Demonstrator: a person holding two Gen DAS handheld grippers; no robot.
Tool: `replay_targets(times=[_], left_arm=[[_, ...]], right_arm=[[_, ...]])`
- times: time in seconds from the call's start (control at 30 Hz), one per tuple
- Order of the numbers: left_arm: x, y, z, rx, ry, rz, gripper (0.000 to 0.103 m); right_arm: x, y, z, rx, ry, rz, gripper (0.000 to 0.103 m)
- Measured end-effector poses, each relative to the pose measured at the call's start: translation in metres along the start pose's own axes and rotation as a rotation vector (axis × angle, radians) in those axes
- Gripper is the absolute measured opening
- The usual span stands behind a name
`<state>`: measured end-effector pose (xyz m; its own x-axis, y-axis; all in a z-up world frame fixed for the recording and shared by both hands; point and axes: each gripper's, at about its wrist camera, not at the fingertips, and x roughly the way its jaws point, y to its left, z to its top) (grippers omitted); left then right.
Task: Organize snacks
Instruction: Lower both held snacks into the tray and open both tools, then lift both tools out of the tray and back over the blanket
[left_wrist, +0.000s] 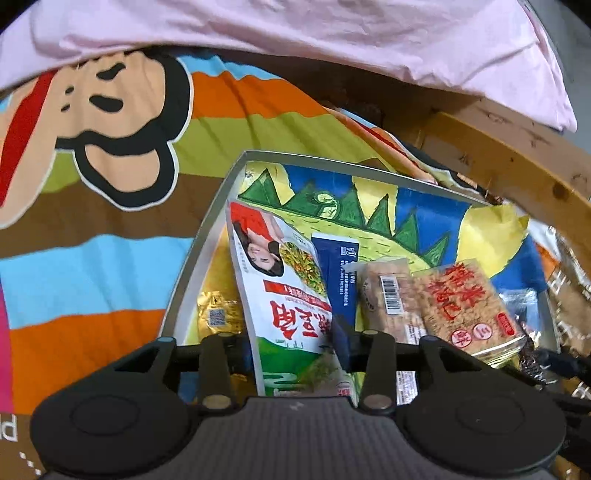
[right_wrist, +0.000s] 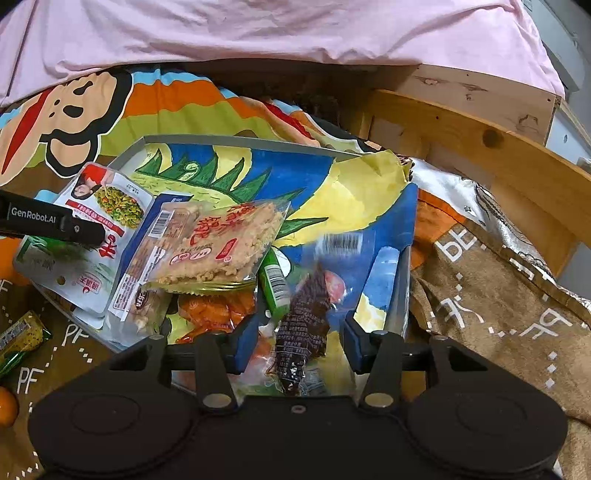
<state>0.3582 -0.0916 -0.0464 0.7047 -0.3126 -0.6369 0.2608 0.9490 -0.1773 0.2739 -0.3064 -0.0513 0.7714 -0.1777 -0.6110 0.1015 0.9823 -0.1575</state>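
Note:
A grey-rimmed tray (left_wrist: 207, 225) lined with a dinosaur drawing lies on a colourful blanket; it also shows in the right wrist view (right_wrist: 236, 141). In it lie a white-and-green snack bag (left_wrist: 284, 295), a rice-cracker pack (left_wrist: 465, 302) and other packets. My left gripper (left_wrist: 291, 350) is open, fingers either side of the white-and-green bag (right_wrist: 88, 236). My right gripper (right_wrist: 295, 339) is open over the tray's near end, with a dark-printed clear packet (right_wrist: 303, 332) between its fingers, apart from the pads. The rice-cracker pack (right_wrist: 229, 247) lies mid-tray.
A monkey-print striped blanket (left_wrist: 110, 155) covers the bed, with a pink sheet (right_wrist: 277, 29) behind. A wooden frame (right_wrist: 480, 147) runs along the right. A green snack bar (right_wrist: 22, 336) and an orange fruit (right_wrist: 7, 406) lie left of the tray. A brown lettered blanket (right_wrist: 498, 295) lies right.

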Motion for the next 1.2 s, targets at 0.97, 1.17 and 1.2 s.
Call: replay_targets(times=[0.97, 1.17, 1.2], left_arm=[[-0.079, -0.034, -0.011, 0.086, -0.056, 0.132, 0.102], [-0.11, -0.024, -0.018, 0.038, -0.046, 0.142, 0.102], [-0.117, -0.023, -0.019, 0.033, -0.045, 0.15, 0.102]], right_arm=[[-0.083, -0.018, 0.005, 0.159, -0.158, 0.035, 0.101], [-0.112, -0.028, -0.003, 0.205, -0.169, 0.036, 0.102], [-0.116, -0.029, -0.005, 0.213, -0.172, 0.037, 0.102]])
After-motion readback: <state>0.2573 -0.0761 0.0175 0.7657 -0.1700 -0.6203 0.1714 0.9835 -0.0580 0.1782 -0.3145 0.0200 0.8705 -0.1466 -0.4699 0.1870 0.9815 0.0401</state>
